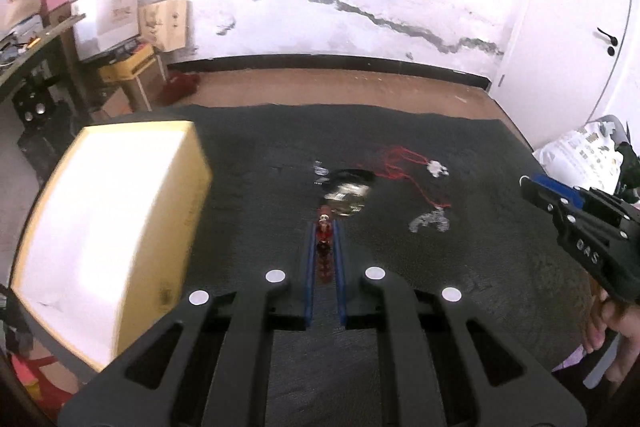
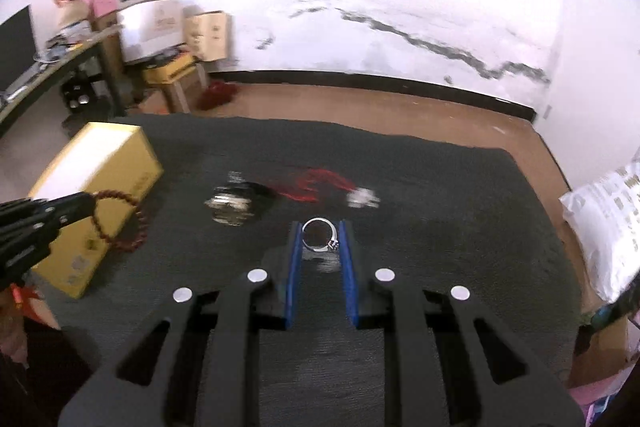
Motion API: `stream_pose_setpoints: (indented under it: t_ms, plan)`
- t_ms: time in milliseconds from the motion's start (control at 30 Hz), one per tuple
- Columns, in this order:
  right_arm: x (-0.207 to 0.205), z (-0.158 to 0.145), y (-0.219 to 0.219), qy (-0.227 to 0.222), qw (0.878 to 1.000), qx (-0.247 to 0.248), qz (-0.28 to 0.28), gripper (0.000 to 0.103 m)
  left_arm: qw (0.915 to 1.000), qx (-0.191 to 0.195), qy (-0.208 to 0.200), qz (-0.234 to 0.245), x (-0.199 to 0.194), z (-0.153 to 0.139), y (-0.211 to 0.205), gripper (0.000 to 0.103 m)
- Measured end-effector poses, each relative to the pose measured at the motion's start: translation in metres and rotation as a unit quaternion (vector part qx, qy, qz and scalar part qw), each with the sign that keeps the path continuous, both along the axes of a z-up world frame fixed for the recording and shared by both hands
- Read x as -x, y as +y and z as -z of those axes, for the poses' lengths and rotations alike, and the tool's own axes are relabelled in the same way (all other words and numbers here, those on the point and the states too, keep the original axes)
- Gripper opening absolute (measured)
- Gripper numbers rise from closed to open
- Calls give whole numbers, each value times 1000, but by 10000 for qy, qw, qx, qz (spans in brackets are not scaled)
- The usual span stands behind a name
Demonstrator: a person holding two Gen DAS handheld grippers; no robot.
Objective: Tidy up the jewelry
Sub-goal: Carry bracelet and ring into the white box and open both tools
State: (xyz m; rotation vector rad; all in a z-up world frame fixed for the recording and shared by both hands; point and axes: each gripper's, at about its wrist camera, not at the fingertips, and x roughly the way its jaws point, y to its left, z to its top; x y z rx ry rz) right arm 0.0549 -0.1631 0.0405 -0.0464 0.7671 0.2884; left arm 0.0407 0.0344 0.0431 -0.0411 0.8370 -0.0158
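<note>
Left gripper (image 1: 324,227) is pinching the red bead bracelet (image 2: 120,219), lifted just right of the yellow box (image 1: 120,227) at the mat's (image 1: 480,287) left edge. Right gripper (image 2: 320,239) clamps a silver ring (image 2: 319,235), mid-mat. Box lies left of both; left hand's nearer, so I'd guess bracelet drops first.

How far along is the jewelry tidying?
Nothing visibly put away yet. In hand: the left claw grips a red bead bracelet; the right claw holds a silver ring. Left on the dark mat: red cord pendant and a shiny piece.
</note>
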Motion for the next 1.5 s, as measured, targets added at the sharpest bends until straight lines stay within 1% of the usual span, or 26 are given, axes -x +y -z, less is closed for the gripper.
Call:
stream_pose_setpoints:
  t_ms: [100,200,367,500,600,667,767,800,967,1067,1200,1300,1400,1500]
  plan:
    - [13,-22,43,-21,9990,-153,-413,19,9999,-48,-35,-133,9,-14,26,8]
    - [23,-43,88,-56,9963,-254,-819,19,9993,-173,-90,-325,22,-31,65,8]
    - [34,-76,174,-114,9879,-402,-1495,19,9970,-410,-162,-633,41,-51,124,8]
    - [30,-92,232,-62,9805,-493,-1901,19,9946,-564,-146,-863,51,-59,166,8]
    - [19,-92,271,49,9756,-553,-2123,19,9922,-651,-106,-1057,50,-57,199,8]
    - [9,-87,291,166,9734,-553,-2216,19,9916,-604,-24,-1142,48,-52,216,8]
    - [-12,-70,325,461,9703,-480,-2325,19,9904,-530,178,-1262,37,-34,239,8]
    - [-14,-66,328,533,9699,-459,-2332,19,9896,-494,257,-1325,33,-26,248,8]
    - [-43,-20,372,966,9662,-161,-2384,19,9860,-280,721,-1475,13,20,277,8]
    - [-59,8,394,1132,9637,119,-2414,19,9836,-312,897,-1532,3,46,286,8]
    - [-76,41,410,1354,9598,481,-2411,19,9814,-201,1093,-1564,-4,71,293,8]
    - [-85,60,416,1486,9568,654,-2413,19,9797,-144,1212,-1588,-6,85,295,8]
    - [-88,72,418,1559,9553,715,-2410,19,9791,-293,1286,-1551,-9,96,298,8]
    - [-89,78,420,1585,9545,780,-2405,19,9788,-316,1304,-1547,-11,100,300,8]
